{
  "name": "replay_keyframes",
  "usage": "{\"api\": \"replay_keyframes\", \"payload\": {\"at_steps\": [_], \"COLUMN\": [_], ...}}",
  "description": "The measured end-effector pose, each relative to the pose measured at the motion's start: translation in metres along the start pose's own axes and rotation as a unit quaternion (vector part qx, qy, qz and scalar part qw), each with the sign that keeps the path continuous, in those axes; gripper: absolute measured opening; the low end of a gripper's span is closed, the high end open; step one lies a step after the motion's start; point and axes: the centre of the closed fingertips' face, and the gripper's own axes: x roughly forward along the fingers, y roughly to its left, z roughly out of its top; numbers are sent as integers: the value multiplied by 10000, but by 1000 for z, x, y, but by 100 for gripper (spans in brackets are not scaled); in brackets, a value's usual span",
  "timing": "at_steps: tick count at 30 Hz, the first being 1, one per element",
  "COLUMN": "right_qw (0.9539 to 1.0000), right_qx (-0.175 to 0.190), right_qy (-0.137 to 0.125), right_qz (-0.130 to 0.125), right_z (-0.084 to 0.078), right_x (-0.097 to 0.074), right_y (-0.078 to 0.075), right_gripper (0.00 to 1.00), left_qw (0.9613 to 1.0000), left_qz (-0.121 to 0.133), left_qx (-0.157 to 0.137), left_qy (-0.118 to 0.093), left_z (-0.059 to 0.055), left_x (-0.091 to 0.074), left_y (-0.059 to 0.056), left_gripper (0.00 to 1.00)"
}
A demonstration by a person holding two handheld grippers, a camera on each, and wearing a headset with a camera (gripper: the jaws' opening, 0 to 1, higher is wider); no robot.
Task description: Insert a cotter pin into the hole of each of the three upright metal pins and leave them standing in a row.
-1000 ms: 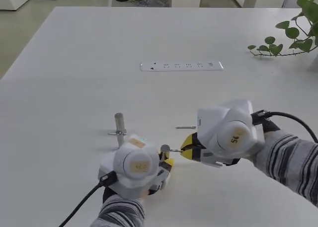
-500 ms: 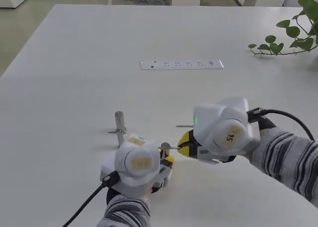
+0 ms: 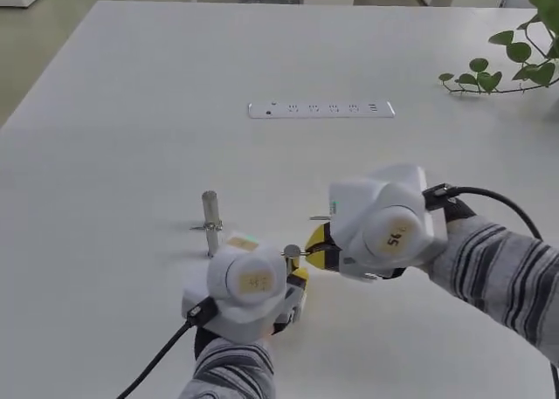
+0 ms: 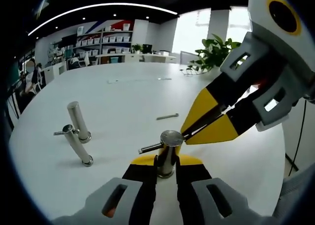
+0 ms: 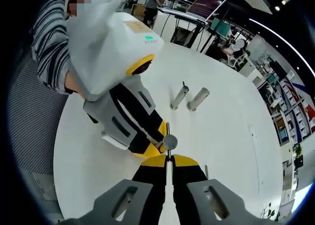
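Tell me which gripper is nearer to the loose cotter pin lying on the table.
Right. The loose cotter pin lies on the table close beside the right gripper; the left gripper, holding an upright metal pin, sits farther from it.

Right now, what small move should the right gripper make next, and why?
Probably open the right gripper and draw it back. The cotter pin seems to pass through the pin that the left gripper holds upright. Its tip sticks out on the far side, and the right gripper's tips are almost against the pin, so little push is left.
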Motion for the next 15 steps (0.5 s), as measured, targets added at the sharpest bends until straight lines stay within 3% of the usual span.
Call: {"api": "replay_keyframes", "payload": {"at_steps": [15], "right_qw": [10000], "right_qx": [60], "right_qy": [-36], "right_qz": [2], "right_z": [2], "right_x": [2], "right_y": [-1], "right_gripper": [0], "left_qw": [9998], "left_qz": [140], "left_qx": [113], "left_qy": [8], "left_z": [0], "left_x": [1], "left_y": [0], "left_gripper": [10]}}
